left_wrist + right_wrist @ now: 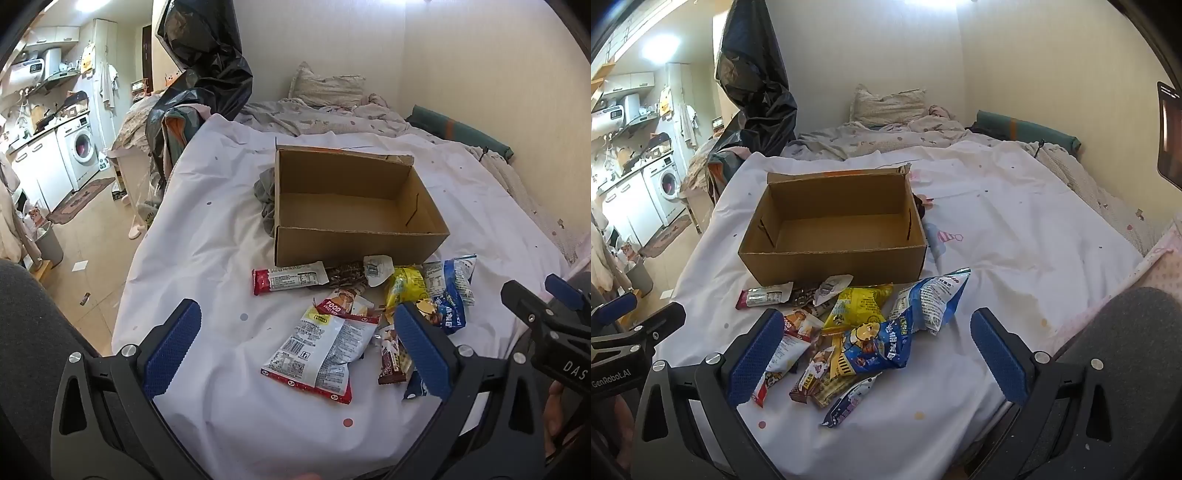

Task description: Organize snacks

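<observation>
Both spread wide, empty: left gripper over snack packets, right gripper likewise, near cardboard box.

walls: plain cream | bed: white dotted sheet, pillow at head by wall | floor: beige tile, rug | left: kitchen nook, washing machine, white cabinets | black plastic bag hanging | light: bright ceiling glare

white-sheeted bed, cardboard box, snack packets
</observation>
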A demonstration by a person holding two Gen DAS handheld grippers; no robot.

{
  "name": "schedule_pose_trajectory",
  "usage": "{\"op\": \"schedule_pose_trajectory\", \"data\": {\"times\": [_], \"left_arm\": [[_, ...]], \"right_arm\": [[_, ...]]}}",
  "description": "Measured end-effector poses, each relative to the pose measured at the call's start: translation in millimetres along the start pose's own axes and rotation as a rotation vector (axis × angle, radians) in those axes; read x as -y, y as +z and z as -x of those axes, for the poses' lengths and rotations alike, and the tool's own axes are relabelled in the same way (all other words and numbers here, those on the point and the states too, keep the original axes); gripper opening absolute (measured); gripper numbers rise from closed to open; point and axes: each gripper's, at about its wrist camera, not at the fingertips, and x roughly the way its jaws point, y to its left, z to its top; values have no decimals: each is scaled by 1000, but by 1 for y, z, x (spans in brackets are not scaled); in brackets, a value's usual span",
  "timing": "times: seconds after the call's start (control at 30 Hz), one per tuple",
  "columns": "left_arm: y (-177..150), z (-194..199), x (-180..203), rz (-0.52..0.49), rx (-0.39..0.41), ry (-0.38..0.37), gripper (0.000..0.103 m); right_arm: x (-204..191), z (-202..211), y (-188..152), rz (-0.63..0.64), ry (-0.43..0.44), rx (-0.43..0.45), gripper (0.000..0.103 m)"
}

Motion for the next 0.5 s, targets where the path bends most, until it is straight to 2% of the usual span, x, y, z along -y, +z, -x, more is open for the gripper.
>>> {"op": "schedule_pose_trajectory", "data": {"times": [0.5], "left_arm": [[-1,0,0,-2,8,-3,103]], "right_arm": [[-1,0,0,2,1,-1,103]]}}
